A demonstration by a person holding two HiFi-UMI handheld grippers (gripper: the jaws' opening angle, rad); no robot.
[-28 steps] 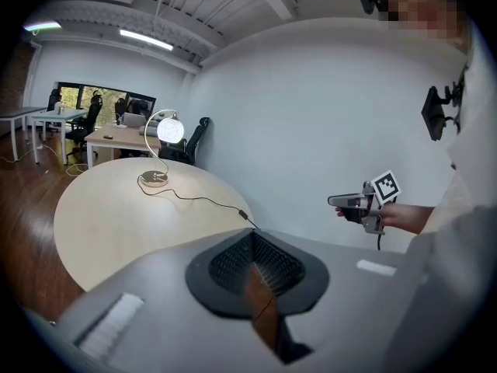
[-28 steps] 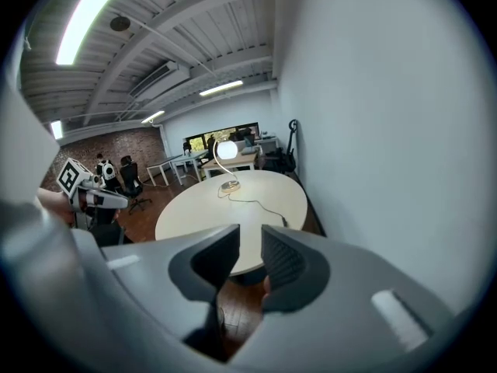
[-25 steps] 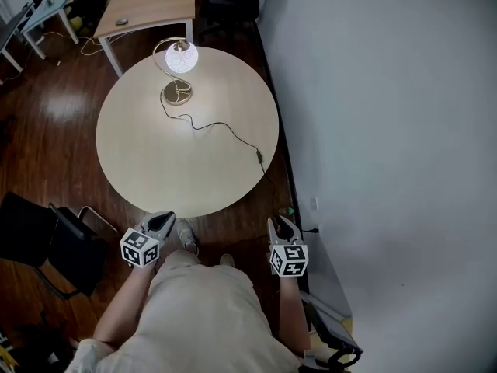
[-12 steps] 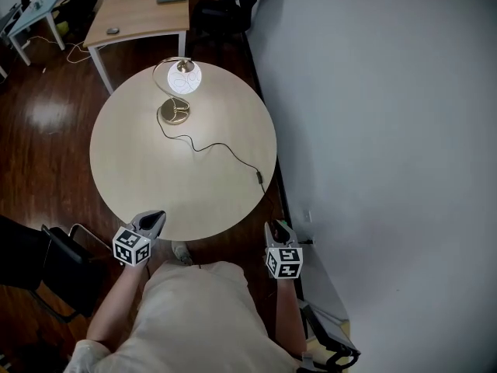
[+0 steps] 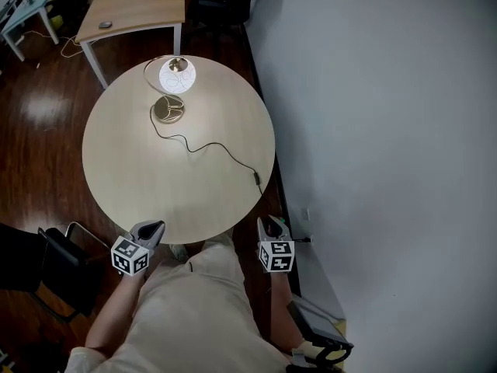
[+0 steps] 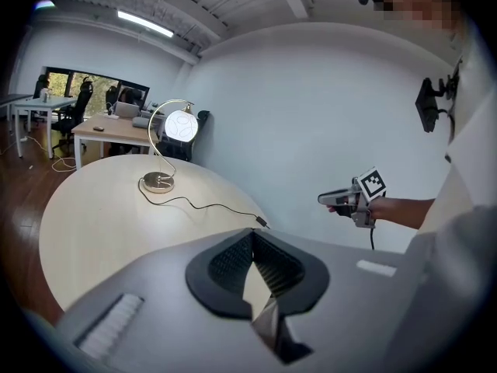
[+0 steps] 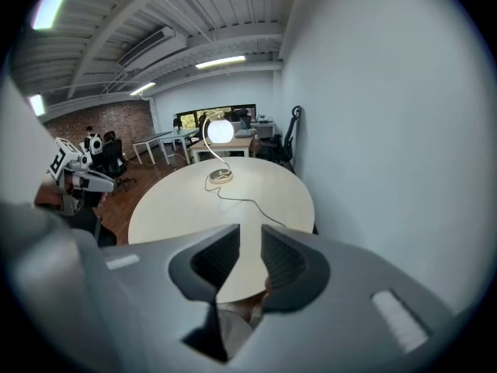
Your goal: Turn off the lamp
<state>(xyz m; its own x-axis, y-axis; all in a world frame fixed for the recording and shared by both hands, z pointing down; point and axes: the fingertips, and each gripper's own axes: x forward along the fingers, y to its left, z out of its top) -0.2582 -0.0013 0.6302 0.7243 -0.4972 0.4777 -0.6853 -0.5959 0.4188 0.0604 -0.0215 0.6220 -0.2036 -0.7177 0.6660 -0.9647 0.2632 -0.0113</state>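
A lamp with a lit white globe (image 5: 177, 74) and a brass base (image 5: 168, 109) stands at the far side of the round beige table (image 5: 132, 185). Its black cord (image 5: 210, 146) runs toward the right rim and ends at a small inline switch (image 5: 255, 179). My left gripper (image 5: 149, 230) is at the table's near edge, its pads touching at the tips with nothing between them. My right gripper (image 5: 272, 225) hovers off the near-right rim, a little short of the switch, open and empty. The left gripper view shows the lamp (image 6: 180, 125), the switch (image 6: 262, 222) and the right gripper (image 6: 330, 200).
A white wall (image 5: 388, 130) runs close along the table's right side, with a socket (image 5: 304, 217) low on it. A wooden desk (image 5: 140, 10) stands beyond the lamp. A black chair (image 5: 31, 259) sits at the near left on dark wood floor.
The person has stepped up to the table, and both grippers now sit at its near edge. The lamp stays lit and the jaws look unchanged.
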